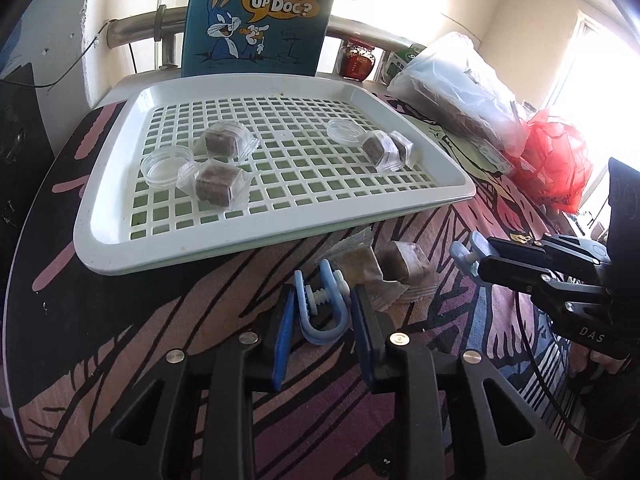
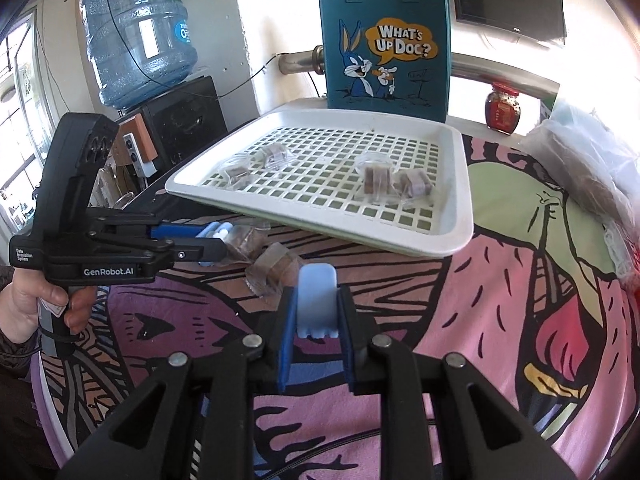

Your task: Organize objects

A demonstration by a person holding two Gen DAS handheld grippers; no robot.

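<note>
My left gripper (image 1: 320, 300) is shut on a blue U-shaped clip (image 1: 310, 332) with a white screw, low over the patterned tablecloth. Just beyond it lie two wrapped brown cubes (image 1: 404, 268). My right gripper (image 2: 317, 294) is shut on a pale blue clip (image 2: 316, 300), held upright between its blue pads. In the left wrist view, that right gripper (image 1: 480, 258) comes in from the right edge. The white grid tray (image 1: 280, 236) behind holds several wrapped brown cubes (image 1: 214, 188) and two clear round lids (image 1: 166, 166).
A blue cartoon tote bag (image 2: 386, 48) stands behind the tray, with a red jar (image 2: 502, 110) to its right. A clear plastic bag (image 1: 460, 88) and red mesh (image 1: 552, 160) lie at the right. A water bottle (image 2: 138, 32) sits on a black box at the far left.
</note>
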